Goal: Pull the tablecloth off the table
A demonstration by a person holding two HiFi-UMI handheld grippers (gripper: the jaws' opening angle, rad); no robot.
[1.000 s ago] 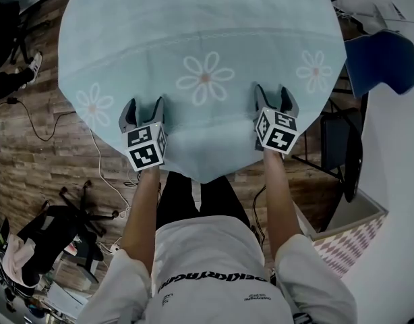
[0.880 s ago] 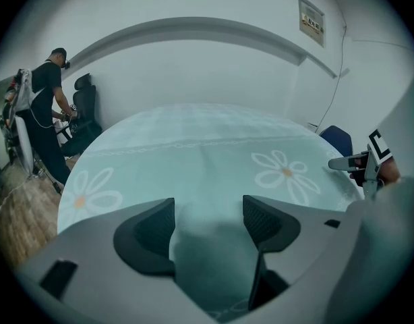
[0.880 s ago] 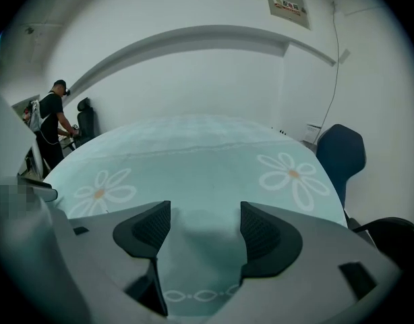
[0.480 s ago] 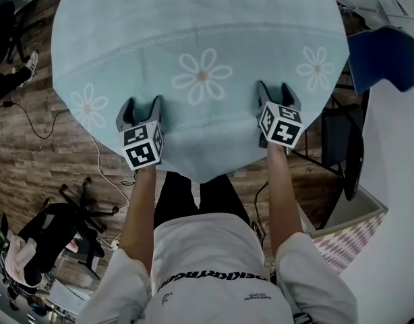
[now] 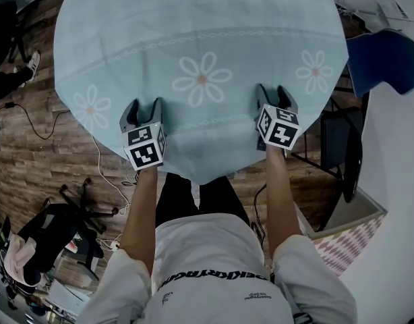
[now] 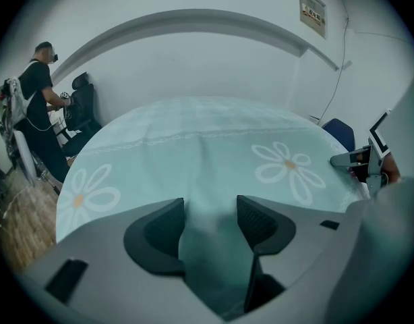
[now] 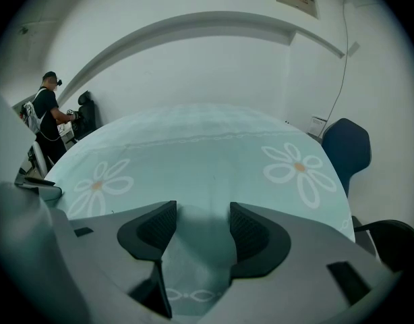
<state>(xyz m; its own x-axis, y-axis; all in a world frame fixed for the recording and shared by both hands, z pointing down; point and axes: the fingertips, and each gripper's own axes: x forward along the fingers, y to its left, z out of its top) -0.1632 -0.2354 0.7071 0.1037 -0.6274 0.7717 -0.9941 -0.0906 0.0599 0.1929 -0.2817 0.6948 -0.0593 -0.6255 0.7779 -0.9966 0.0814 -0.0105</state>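
Wood-plank floor, curved white wall, blue chair, black office chair.

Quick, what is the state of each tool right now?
Left tool: open, jaws have just been closing, a tablecloth fold between them, not clamped.
Right tool: open, likewise closing round a tablecloth fold, not clamped.

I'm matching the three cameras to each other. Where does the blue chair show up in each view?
Head view: blue chair at the upper right, beside the table.
Left gripper view: blue chair, a small patch at mid right, just past the cloth's rim.
Right gripper view: blue chair, larger, at mid right.
Shared landmark: the tablecloth's middle daisy, seen right of centre in the left gripper view and left of centre in the right gripper view.
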